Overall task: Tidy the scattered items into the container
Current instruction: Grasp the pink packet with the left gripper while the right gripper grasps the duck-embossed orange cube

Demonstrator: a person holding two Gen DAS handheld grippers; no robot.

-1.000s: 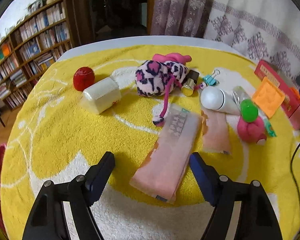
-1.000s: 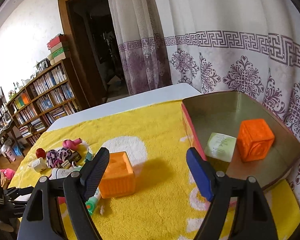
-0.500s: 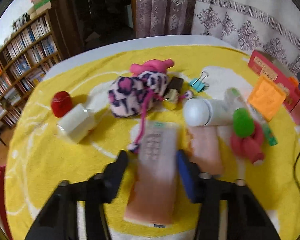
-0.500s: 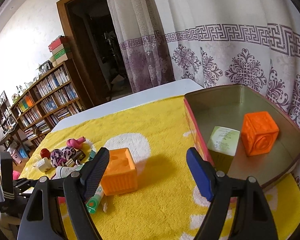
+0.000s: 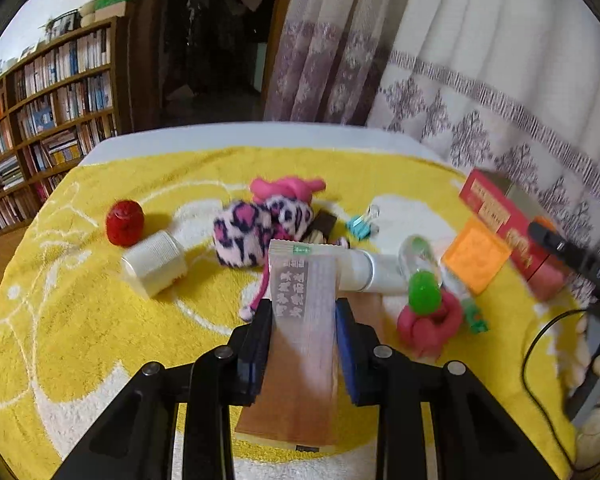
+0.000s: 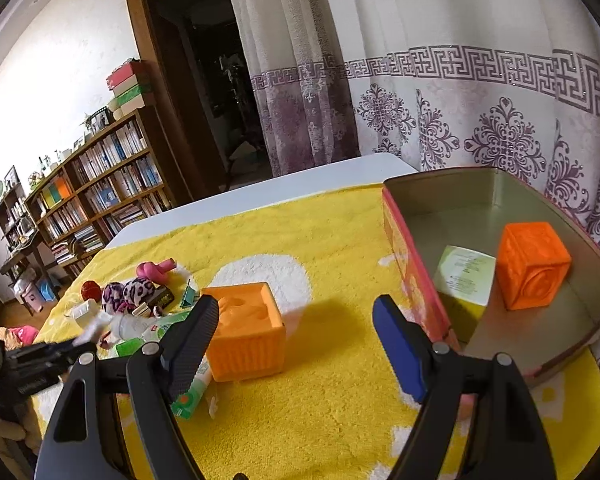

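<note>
My left gripper (image 5: 303, 344) is shut on a pink flat packet (image 5: 304, 320) and holds it tilted up off the yellow towel (image 5: 80, 320). A second pink packet (image 5: 380, 312) lies just right of it. My right gripper (image 6: 296, 344) is open and empty above the towel, between an orange open cube (image 6: 246, 330) and the red tin box (image 6: 412, 276). The box holds an orange block (image 6: 530, 266) and a green-white packet (image 6: 462, 270). The box also shows at the right in the left wrist view (image 5: 500, 220).
Scattered on the towel: a red ball (image 5: 125, 222), a white roll (image 5: 154, 268), a leopard plush (image 5: 260, 232), a teal binder clip (image 5: 360, 226), a white bottle (image 5: 376, 276), a green-capped pink toy (image 5: 428, 316), an orange cube (image 5: 476, 256). Bookshelves stand at the left, curtains behind.
My left gripper closed on the pink packet and lifted its far end off the towel. My right gripper stayed open and shifted slightly.
</note>
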